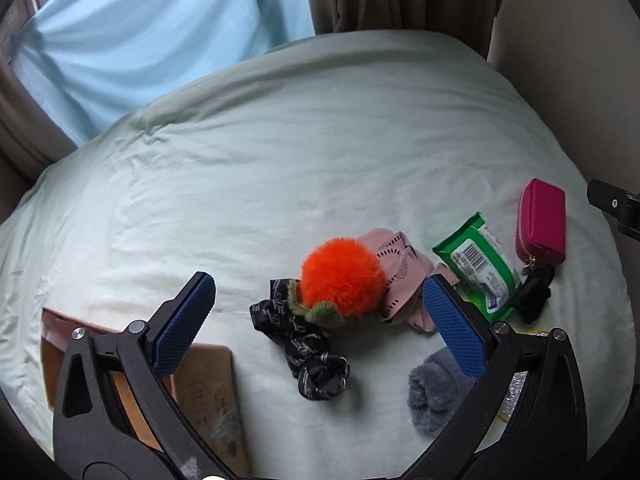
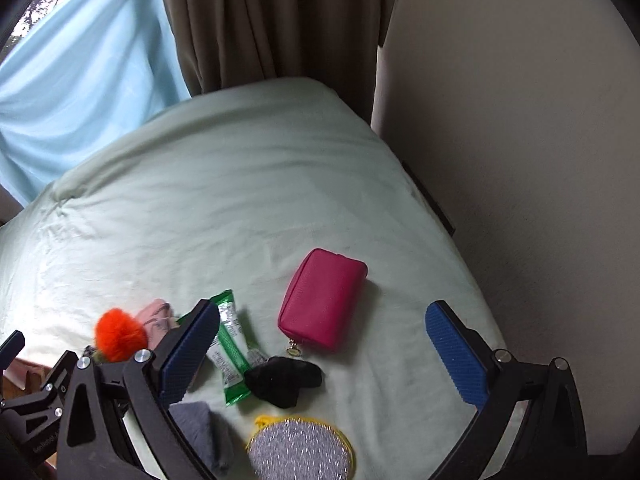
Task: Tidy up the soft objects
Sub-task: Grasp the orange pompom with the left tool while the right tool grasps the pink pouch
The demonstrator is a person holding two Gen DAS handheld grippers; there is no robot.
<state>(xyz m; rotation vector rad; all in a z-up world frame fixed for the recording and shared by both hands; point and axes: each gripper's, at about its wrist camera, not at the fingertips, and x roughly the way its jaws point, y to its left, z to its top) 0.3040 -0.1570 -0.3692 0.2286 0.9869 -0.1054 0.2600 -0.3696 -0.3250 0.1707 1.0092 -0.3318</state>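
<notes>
Soft things lie on a pale green bed sheet (image 1: 280, 184). An orange pompom (image 1: 342, 278) rests on a pink cloth (image 1: 400, 264), beside a black patterned scrunchie (image 1: 308, 352). A grey fuzzy item (image 1: 434, 396) lies near the right finger. A green wipes pack (image 1: 478, 270), a magenta pouch (image 1: 542, 224) and a small black cloth (image 1: 534, 292) lie to the right. My left gripper (image 1: 316, 320) is open and empty above the pompom and scrunchie. My right gripper (image 2: 320, 344) is open and empty over the magenta pouch (image 2: 324, 300) and the black cloth (image 2: 282, 380). A silver round scrubber (image 2: 300, 452) lies below.
A cardboard box (image 1: 208, 396) lies on the bed at the lower left in the left wrist view. A light blue curtain (image 1: 140, 40) and brown drapes (image 2: 272, 20) hang behind the bed. A beige wall (image 2: 520, 160) stands at the right edge of the bed.
</notes>
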